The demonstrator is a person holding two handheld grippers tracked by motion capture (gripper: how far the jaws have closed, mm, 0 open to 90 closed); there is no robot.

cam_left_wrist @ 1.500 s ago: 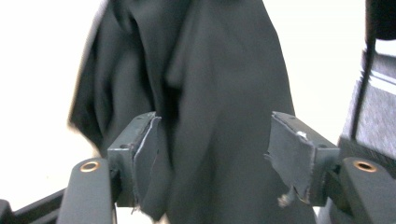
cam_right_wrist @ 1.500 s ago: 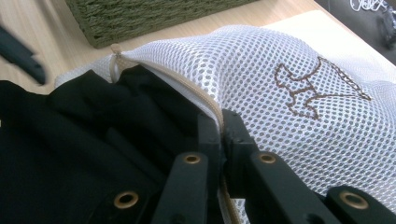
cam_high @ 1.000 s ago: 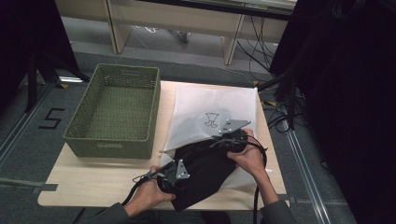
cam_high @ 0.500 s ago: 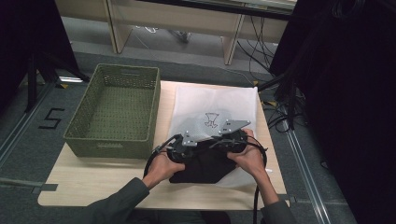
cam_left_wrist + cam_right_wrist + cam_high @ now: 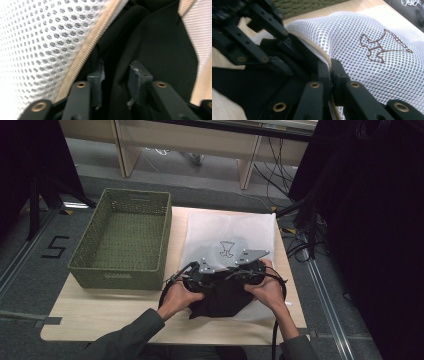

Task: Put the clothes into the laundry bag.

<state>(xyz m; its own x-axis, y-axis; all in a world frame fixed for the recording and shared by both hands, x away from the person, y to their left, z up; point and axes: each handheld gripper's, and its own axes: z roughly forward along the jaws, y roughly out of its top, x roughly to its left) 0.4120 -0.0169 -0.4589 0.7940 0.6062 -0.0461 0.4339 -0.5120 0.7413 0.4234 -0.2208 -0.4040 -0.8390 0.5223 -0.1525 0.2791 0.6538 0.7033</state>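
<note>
Green woven basket [image 5: 120, 237] sits at the left of the tabletop [image 5: 100, 312], nothing visible inside it.

Just beside it, a white mesh laundry bag [image 5: 227, 232] lies flat, with a small brown embroidered figure [image 5: 227, 249] on top. A black garment [image 5: 222, 295] lies at the bag's near edge, partly inside the mouth, the rest bunched on the tabletop between the two hands.

Left claw [image 5: 115, 82]: jaws part-way open, black cloth between and around the pads, inside the bag's mouth with the tan zipper edge [image 5: 87, 47] alongside. Cloth sits in the gap, but a firm grip on it can't be confirmed.

Right claw [image 5: 330, 75]: jaws closed tight on the bag's zipper rim [image 5: 322, 53], lifting the mesh to hold the mouth open.

Step in hand, as judged: stuffing the garment into the bag, roughly midway. The next move likely calls for the right claw to keep the rim raised while the left pushes the cloth deeper, then gathers the loose part outside.
</note>
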